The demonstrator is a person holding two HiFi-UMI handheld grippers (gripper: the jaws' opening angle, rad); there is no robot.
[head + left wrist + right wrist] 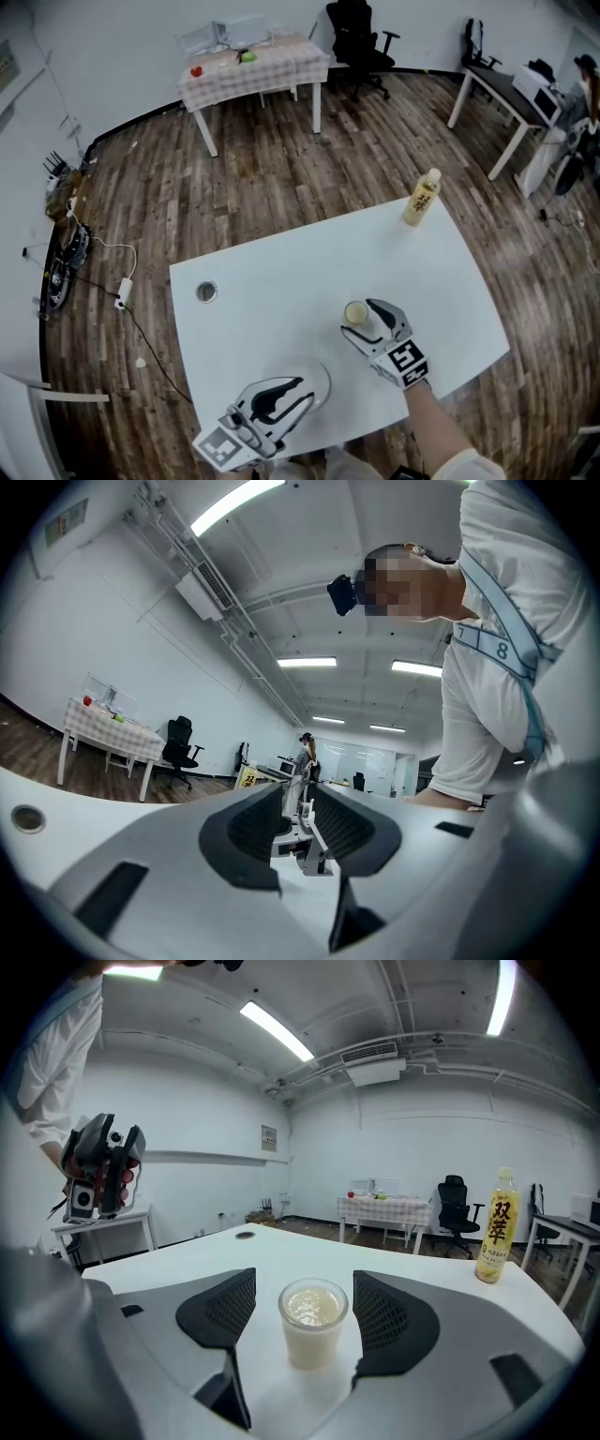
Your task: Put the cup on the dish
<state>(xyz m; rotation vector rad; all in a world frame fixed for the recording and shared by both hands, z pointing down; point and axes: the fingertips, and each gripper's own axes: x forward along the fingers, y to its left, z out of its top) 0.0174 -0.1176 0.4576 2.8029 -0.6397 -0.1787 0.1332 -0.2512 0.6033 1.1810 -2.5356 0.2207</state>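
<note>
Showing the approach stage of a cup-to-dish transfer. Right of centre in the head view, the small clear cup (pixel 355 312), filled nearly to its rim with a pale milky drink, stands upright on the white table (pixel 281 281), well apart from the yellow bottle (pixel 422 196) at upper right.

The right gripper (pixel 361 319) brackets the cup. In the right gripper view its 2 jaws stand wide apart, 1 on each side, with a gap between each ribbed pad and the cup wall, so nothing is grasped yet.

The white dish (pixel 323 373) lies at lower centre, near the table's front edge and to the lower left of the cup. The left gripper (pixel 306 390) overlaps the dish's lower-left part, its jaws parted by a narrow slot with no object held between them (whether it touches the dish cannot be told).

Handling, as judged: the cup itself is probably light, but the liquid adds weight and makes it easy to spill, since the top is open. The smooth wall may be slippery, and a thin wall could flex under a hard squeeze and push the drink over the rim. The best hold is at mid-height on the wall, with the pads squarely opposite each other, below the rim and above the base. Pressure should be moderate and the cup kept upright during the move.
</note>
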